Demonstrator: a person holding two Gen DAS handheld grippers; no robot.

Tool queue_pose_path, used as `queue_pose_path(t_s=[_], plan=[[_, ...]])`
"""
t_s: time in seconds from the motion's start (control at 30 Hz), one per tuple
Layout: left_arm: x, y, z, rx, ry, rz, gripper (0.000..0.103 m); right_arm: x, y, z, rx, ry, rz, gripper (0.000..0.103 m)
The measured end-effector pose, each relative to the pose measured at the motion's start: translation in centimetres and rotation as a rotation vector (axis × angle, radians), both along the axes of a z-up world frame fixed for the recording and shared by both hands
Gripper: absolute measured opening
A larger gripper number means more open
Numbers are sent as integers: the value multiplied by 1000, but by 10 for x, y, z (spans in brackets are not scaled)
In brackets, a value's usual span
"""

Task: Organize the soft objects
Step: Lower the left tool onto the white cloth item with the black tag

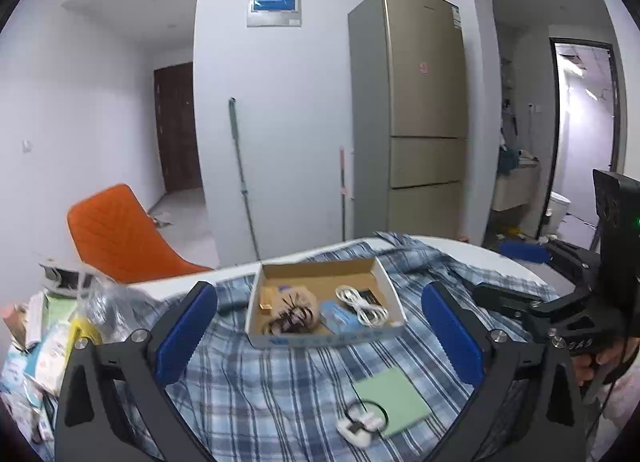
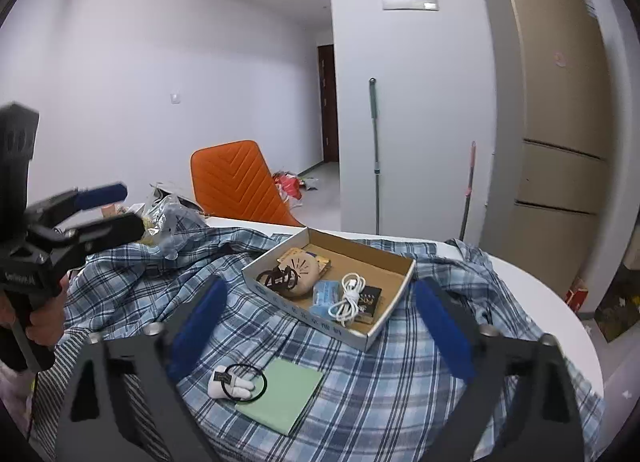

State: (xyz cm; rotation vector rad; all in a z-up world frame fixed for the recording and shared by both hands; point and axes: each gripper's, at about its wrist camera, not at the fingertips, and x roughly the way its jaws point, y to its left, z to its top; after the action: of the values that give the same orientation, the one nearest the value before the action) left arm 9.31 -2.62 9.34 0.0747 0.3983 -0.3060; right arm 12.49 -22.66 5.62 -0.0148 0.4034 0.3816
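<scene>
On a white counter (image 2: 552,302) draped with a blue plaid shirt (image 2: 360,382), both grippers hover with nothing between their blue pads. At far left, a heap of plastic-wrapped packets (image 1: 48,346) sits at the counter's edge. The left gripper (image 1: 320,336) has its fingers (image 1: 184,326) spread wide apart and empty, framing the scene ahead. Between them, lower down, a small white plush piece with a black hair tie (image 2: 240,382) looped around it lies on the shirt, overlapping the near corner of a pale green sheet (image 2: 284,394). Farther back — resting on the shirt — a shallow cardboard box (image 2: 332,332) holds a round beige pouch with dark hair ties on it (image 2: 294,278), a blue packet (image 2: 326,294), and a coiled white cable (image 2: 348,298). The right gripper (image 2: 320,336) is likewise wide open and holds nothing. Behind the counter stand an orange chair (image 2: 236,182) and, to the right, a gold refrigerator (image 2: 560,122).
</scene>
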Motion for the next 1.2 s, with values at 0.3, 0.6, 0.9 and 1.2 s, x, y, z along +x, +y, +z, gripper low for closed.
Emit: queue_pose_path(t_s=[0.3,0.6,0.9,1.2], plan=[[-7,-1,-56,95,92,-57,103,3,-4,-45,-40,90,-9,99],[12,-14,-115,239,248,-218,103,18,-3,-79,-71,191,15,99],[23,-38,-157,351,390,-357,89,26,0,-91,-92,254,61,99],[46,-50,-178,386,503,-381,79,28,1,-90,-91,265,85,99]])
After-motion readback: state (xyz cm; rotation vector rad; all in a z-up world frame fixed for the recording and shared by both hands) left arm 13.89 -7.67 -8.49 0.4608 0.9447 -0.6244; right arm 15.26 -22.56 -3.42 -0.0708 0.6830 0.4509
